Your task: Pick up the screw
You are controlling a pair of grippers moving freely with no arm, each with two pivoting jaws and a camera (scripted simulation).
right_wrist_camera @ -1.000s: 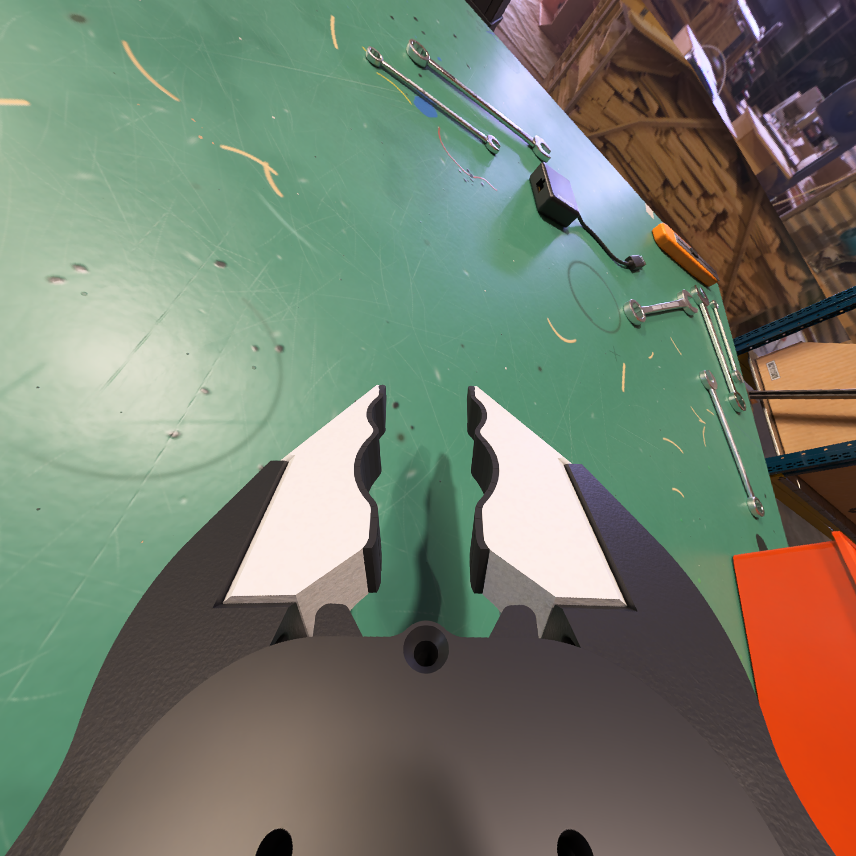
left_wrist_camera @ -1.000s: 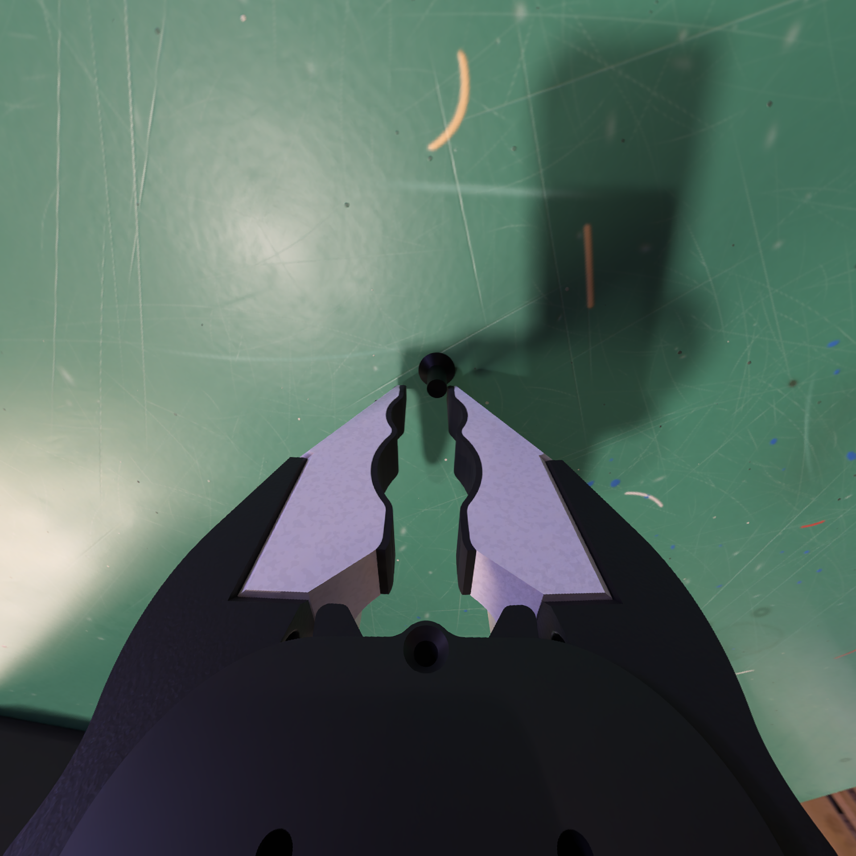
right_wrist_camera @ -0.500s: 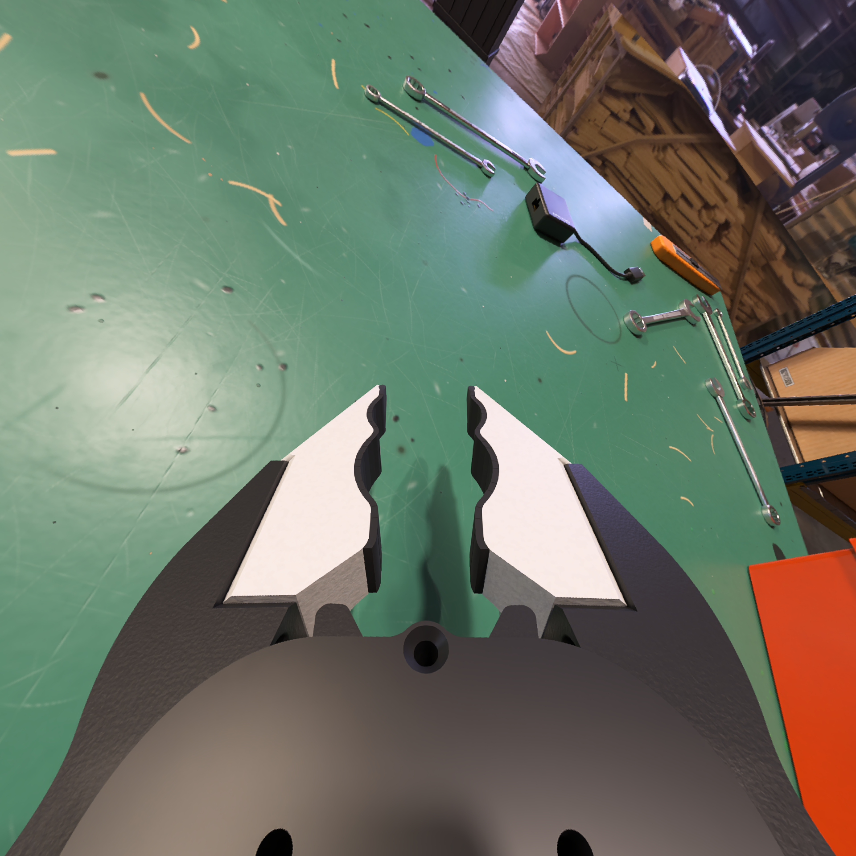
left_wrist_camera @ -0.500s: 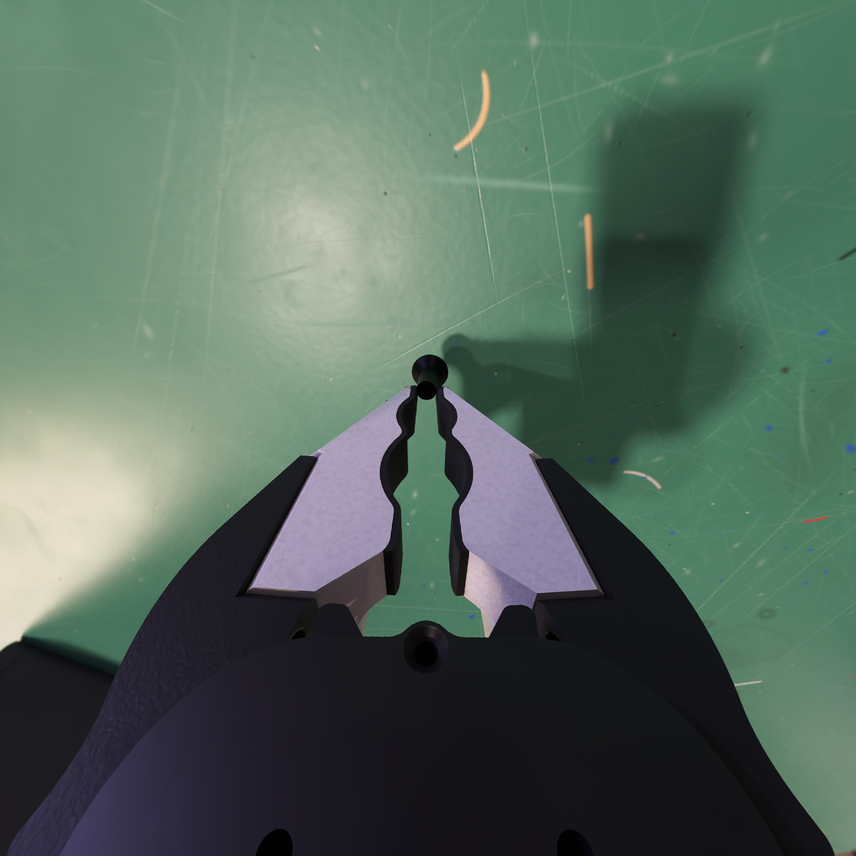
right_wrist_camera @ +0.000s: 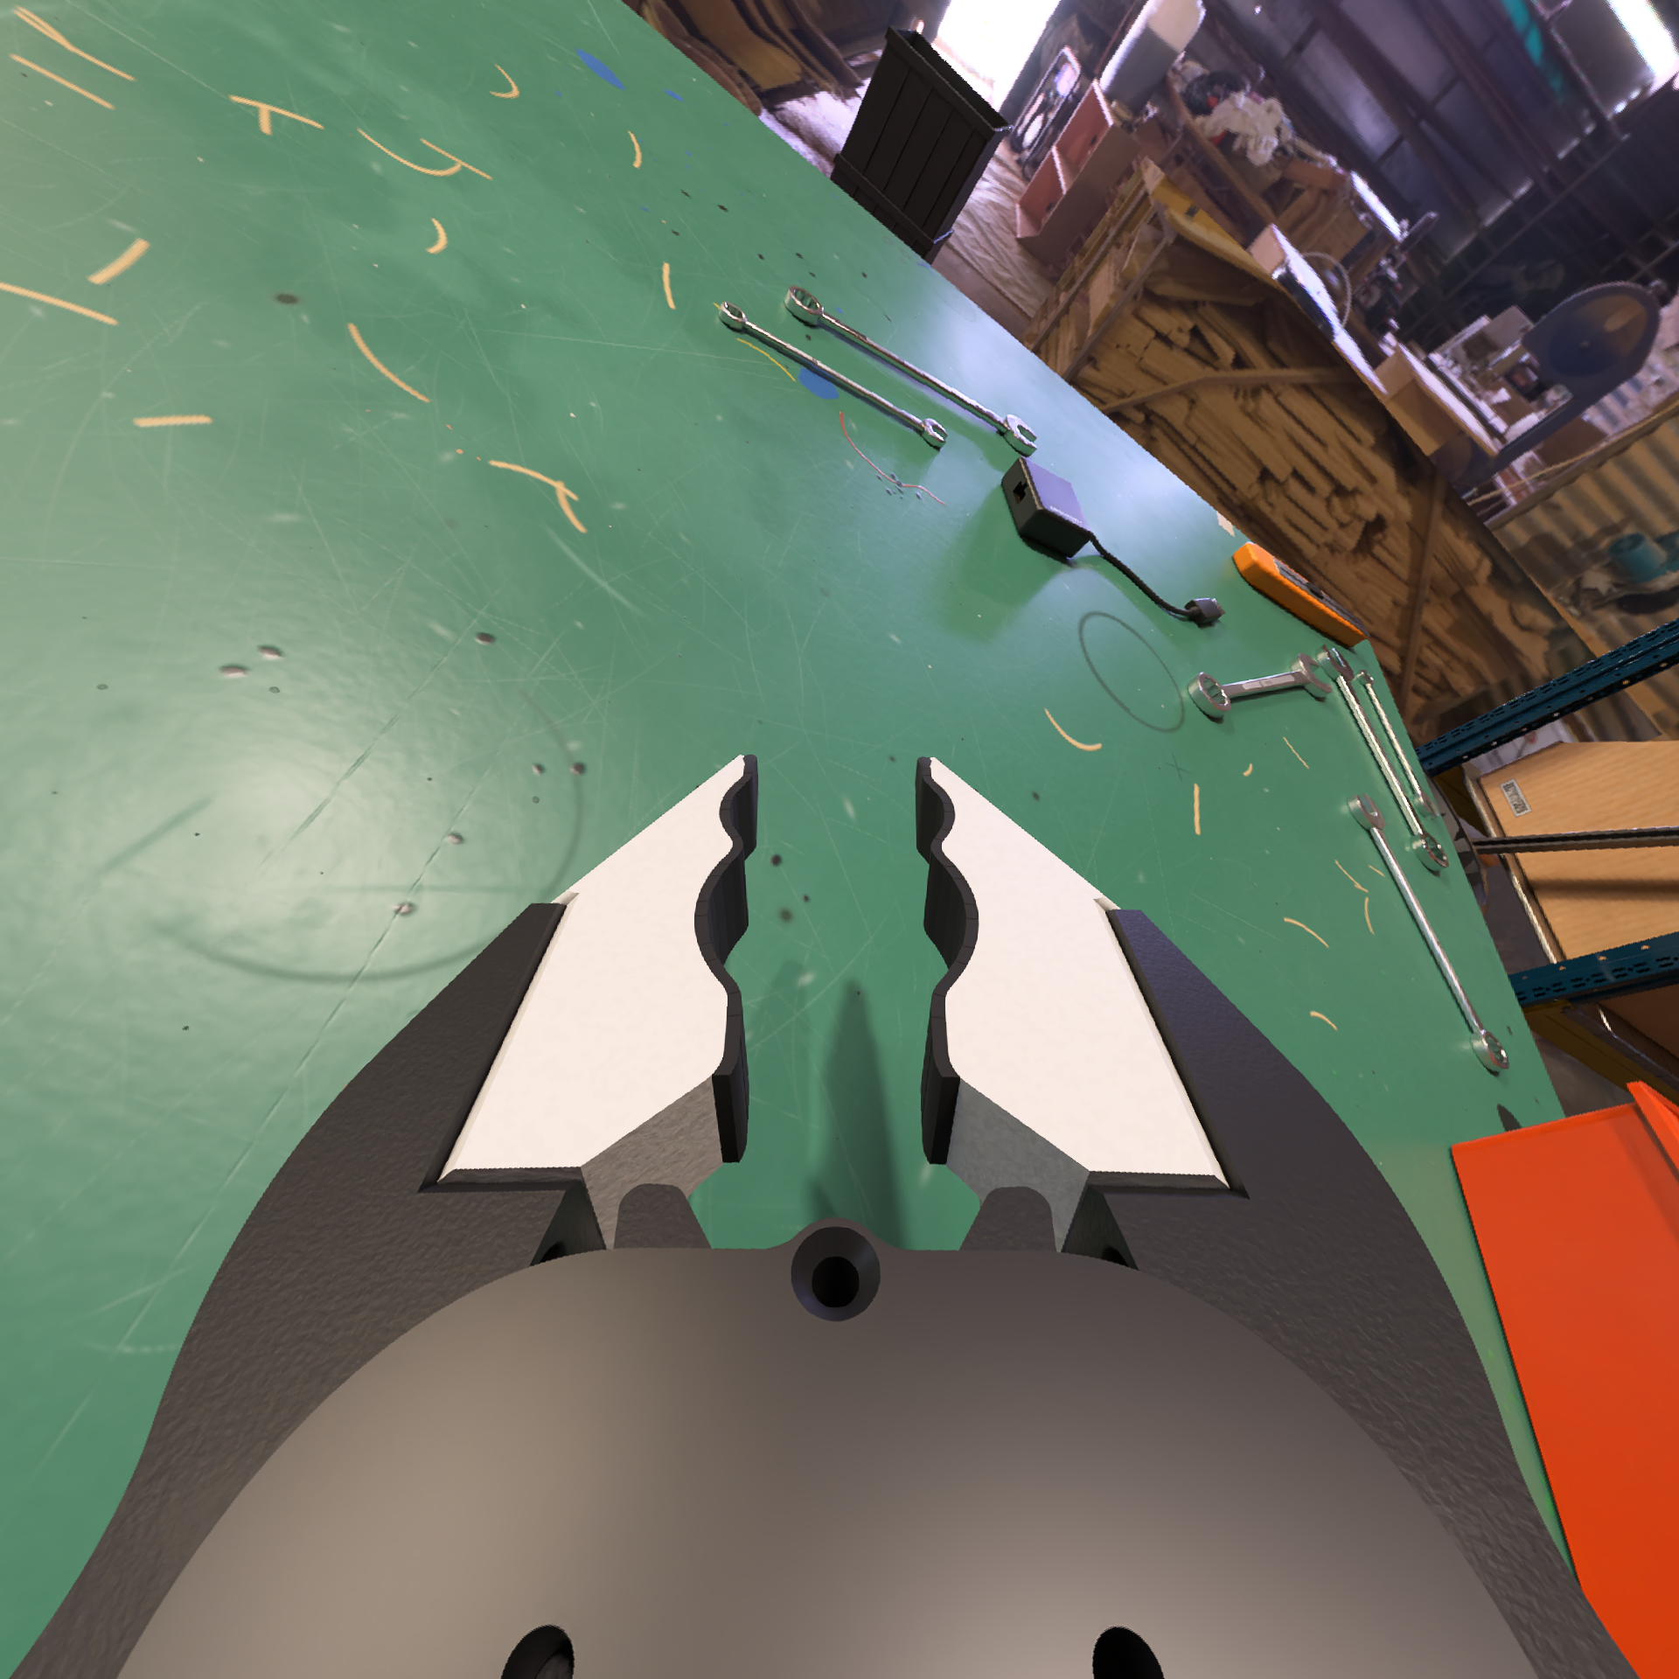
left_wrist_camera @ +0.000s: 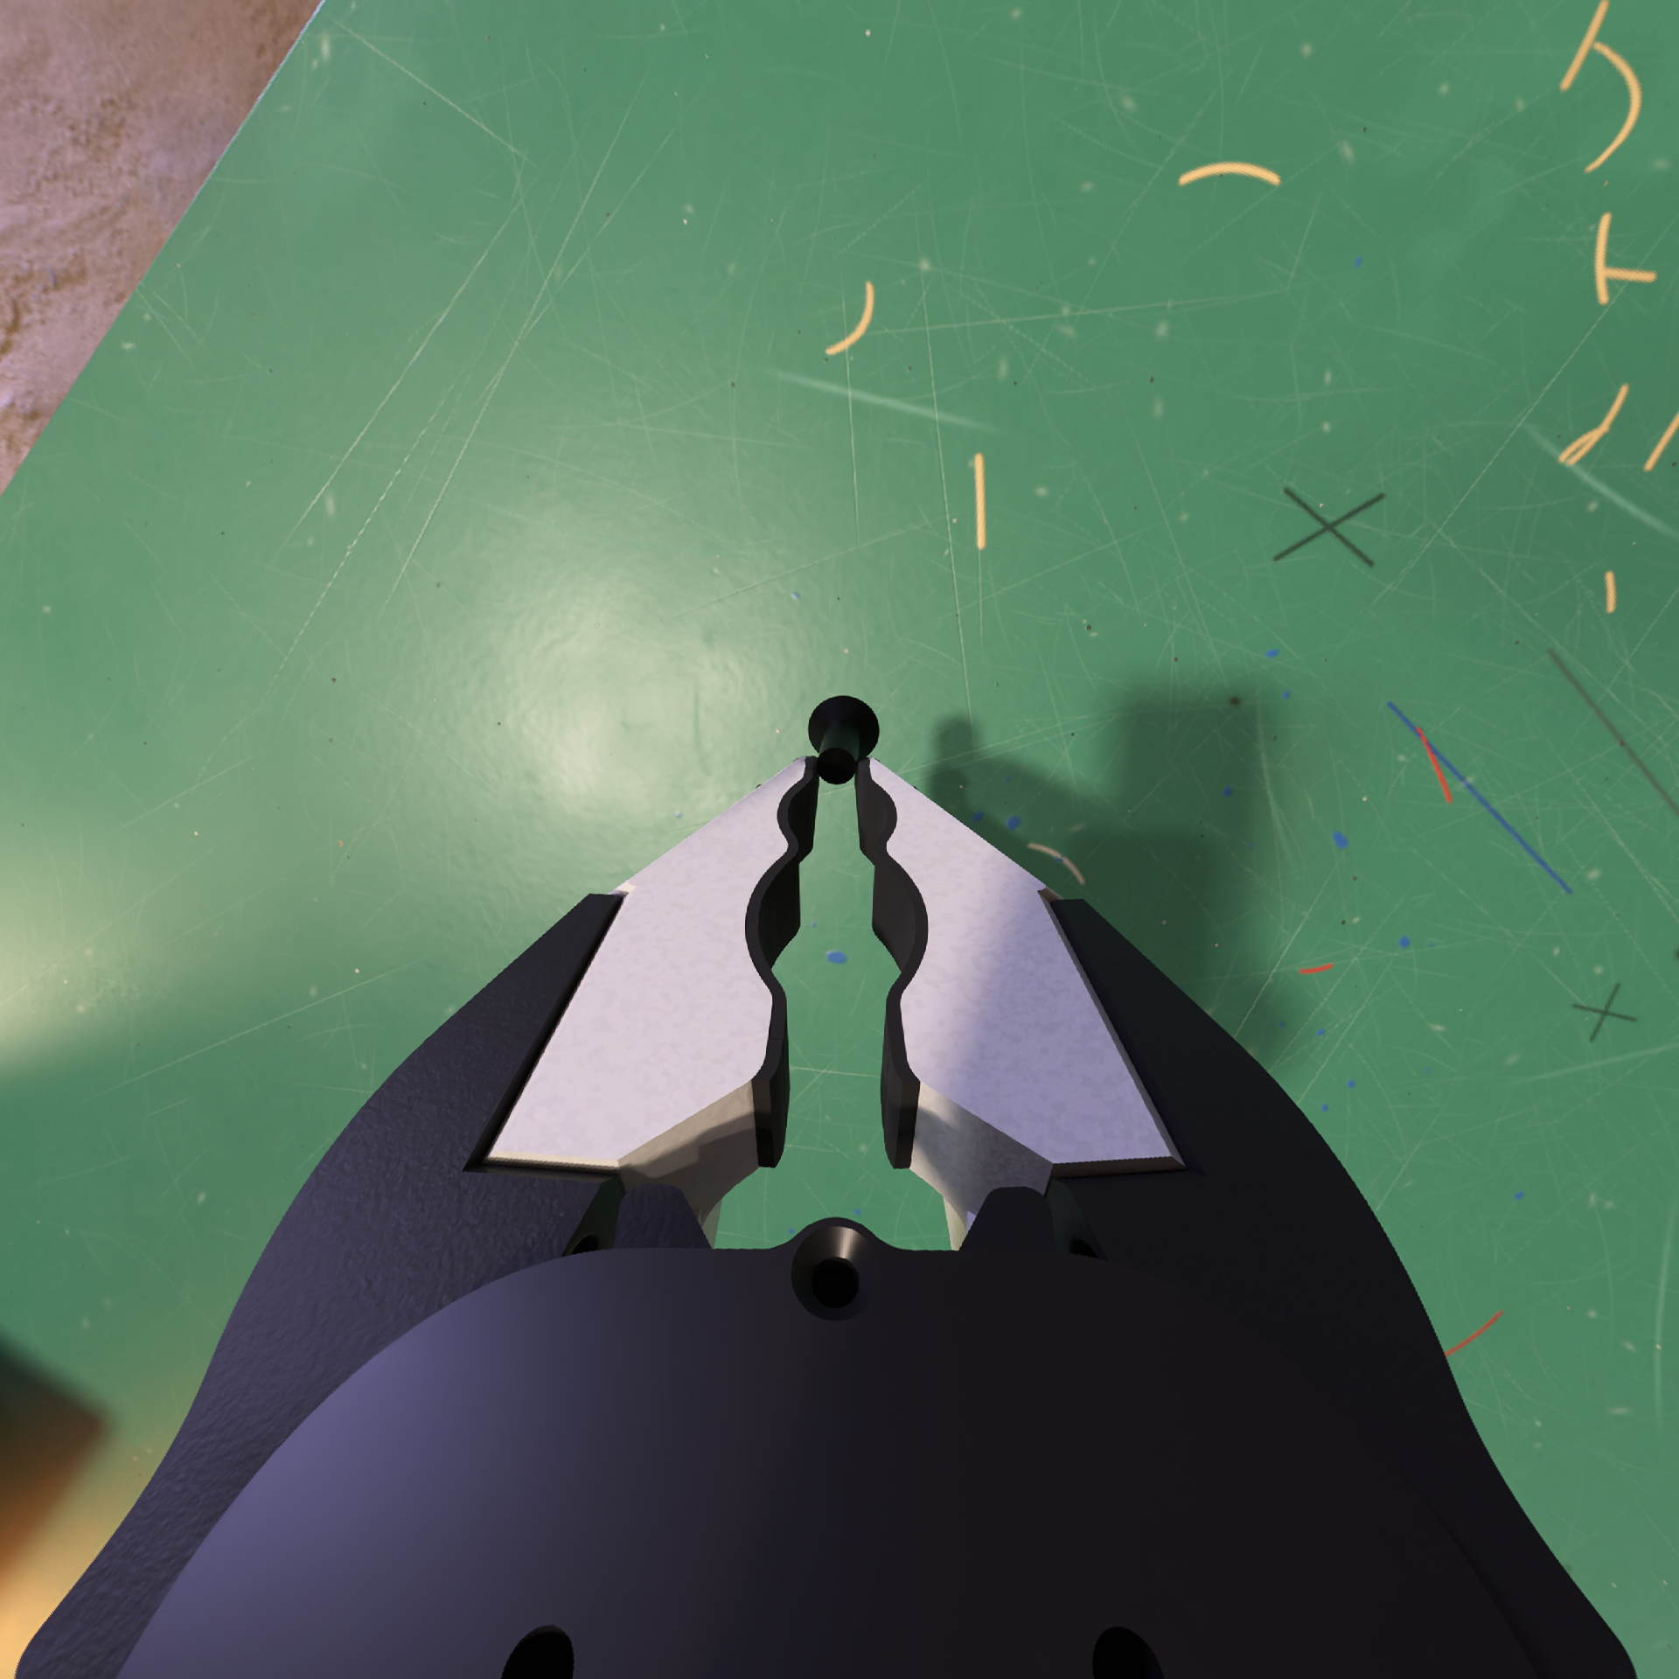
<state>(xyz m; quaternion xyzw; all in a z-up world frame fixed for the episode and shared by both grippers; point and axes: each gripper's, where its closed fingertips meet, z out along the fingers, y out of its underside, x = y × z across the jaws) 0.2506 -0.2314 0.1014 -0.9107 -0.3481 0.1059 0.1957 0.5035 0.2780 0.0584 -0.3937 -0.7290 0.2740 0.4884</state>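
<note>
A small black screw [left_wrist_camera: 842,738] sits pinched between the tips of my left gripper [left_wrist_camera: 837,769]. The gripper is shut on its shank and the flat head points away from the camera. The screw hangs above the green table [left_wrist_camera: 563,509], and its shadow with the gripper's falls on the surface to the right. My right gripper [right_wrist_camera: 834,772] is open and empty above the green table [right_wrist_camera: 382,690]. The screw does not show in the right wrist view.
The right wrist view shows two long wrenches [right_wrist_camera: 872,372], a black adapter with a cable [right_wrist_camera: 1049,509], an orange tool [right_wrist_camera: 1295,591], more wrenches [right_wrist_camera: 1399,799] along the right edge and an orange tray [right_wrist_camera: 1581,1345]. The table's left edge [left_wrist_camera: 154,245] shows in the left wrist view.
My left gripper closed on the screw and rose with it; the table now looks farther off and its left edge has come into view. My right gripper rose a little and stayed open.
</note>
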